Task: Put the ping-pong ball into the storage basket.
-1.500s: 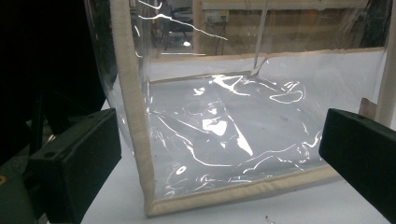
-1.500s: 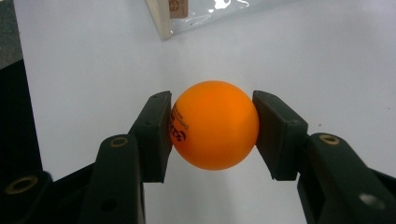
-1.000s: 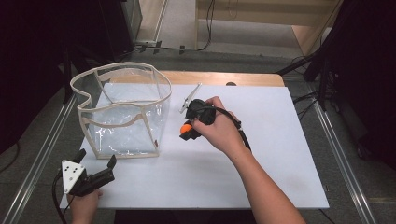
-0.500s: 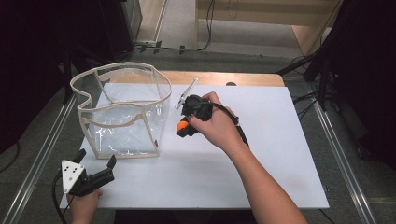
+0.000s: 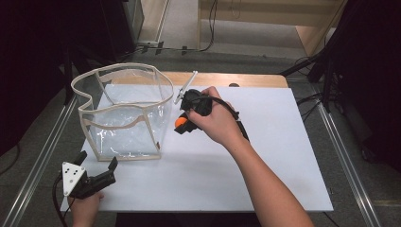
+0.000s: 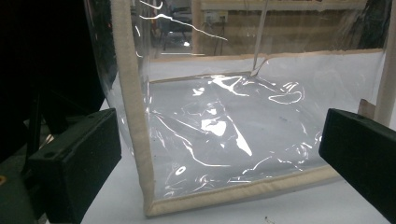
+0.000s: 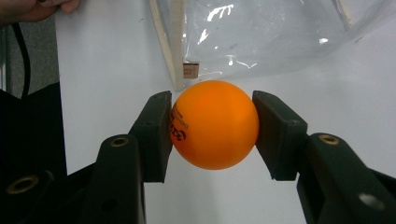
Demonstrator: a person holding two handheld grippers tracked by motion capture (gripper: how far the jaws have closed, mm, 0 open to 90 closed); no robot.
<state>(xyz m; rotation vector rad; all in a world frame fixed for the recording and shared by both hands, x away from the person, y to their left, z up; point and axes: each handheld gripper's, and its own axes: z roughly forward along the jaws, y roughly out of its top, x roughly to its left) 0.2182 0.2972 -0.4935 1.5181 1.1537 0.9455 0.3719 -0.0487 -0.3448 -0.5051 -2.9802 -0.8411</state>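
I counted one orange ball [image 7: 214, 123], one clear bag [image 5: 124, 113], one thin metal rod [image 5: 186, 86], and two grippers, left [image 5: 97, 170] and right [image 5: 181, 126], over one white surface [image 5: 265, 156].

An orange ball [image 7: 214, 124], smooth and round with dark lettering on one side, sits pinched between two black jaws, lifted clear of the white table. At about its ten o'clock in the high view stands a clear plastic bag [image 5: 124, 113] with cream edging (mouth open, walls upright), just beside the ball but apart.
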